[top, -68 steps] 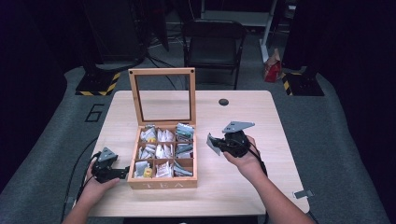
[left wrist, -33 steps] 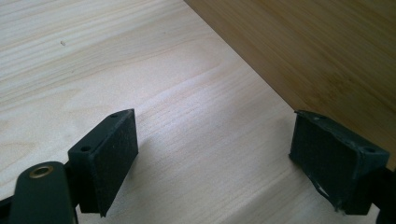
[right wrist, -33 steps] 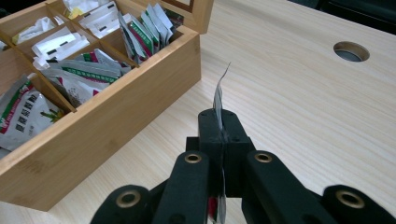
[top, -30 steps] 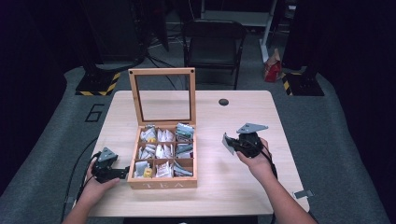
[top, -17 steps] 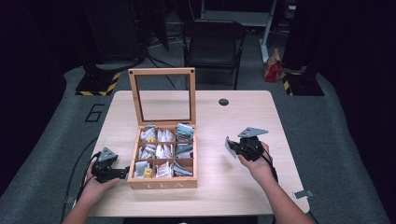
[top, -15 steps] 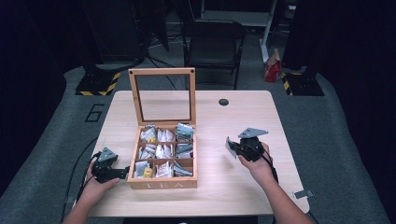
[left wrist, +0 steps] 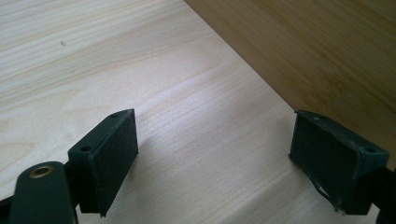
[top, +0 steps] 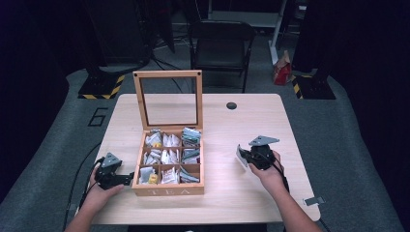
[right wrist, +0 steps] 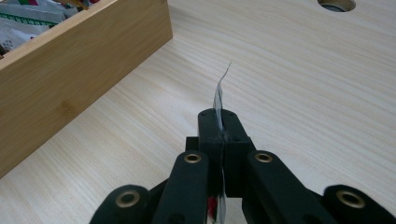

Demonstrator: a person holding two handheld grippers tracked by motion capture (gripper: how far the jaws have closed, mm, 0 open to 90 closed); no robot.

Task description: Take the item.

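Thin foil-like tea bag packet (right wrist: 220, 95) stands edge-up, pinched in the right gripper (right wrist: 219, 122), low over bare table (top: 251, 121) to the right of the wooden tea box (top: 168, 189). It looks limp and slightly curled, so it could slip from that small bite. Left gripper (left wrist: 229, 154) rests wide apart, empty, beside the box.

Floor (top: 58, 145): grey carpet, marked with a 6 (top: 98, 116).
Counter (top: 251, 125): pale wood.
Chair (top: 220, 43): black, folding, behind counter.
Bases (top: 102, 86): black, yellow-striped edges.
Surroundings: dark.
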